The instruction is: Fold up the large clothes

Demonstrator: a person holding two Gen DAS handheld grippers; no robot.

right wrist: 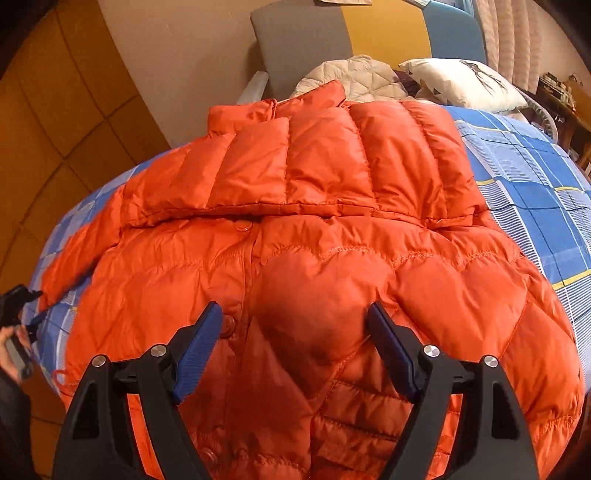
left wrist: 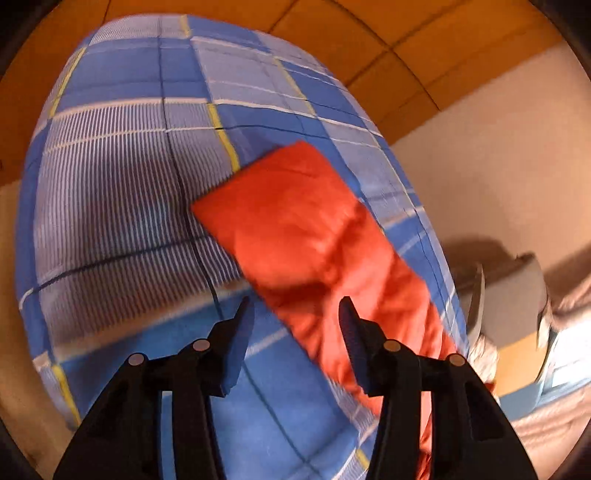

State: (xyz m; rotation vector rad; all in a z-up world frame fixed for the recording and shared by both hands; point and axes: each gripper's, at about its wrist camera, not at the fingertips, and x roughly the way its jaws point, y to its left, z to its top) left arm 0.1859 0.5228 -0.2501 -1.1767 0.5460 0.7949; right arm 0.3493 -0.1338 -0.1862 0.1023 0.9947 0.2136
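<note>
An orange puffer jacket lies spread front-up on a blue checked bedsheet, its hood folded flat at the top. My right gripper is open and empty, hovering just above the jacket's front near the button placket. One sleeve stretches out across the sheet in the left wrist view. My left gripper is open and empty, above the sleeve's near part. The left gripper also shows at the far left edge of the right wrist view.
A white pillow and a cream quilted garment lie at the head of the bed. A grey and blue headboard stands behind. Orange tiled floor surrounds the bed. Furniture stands at the far right.
</note>
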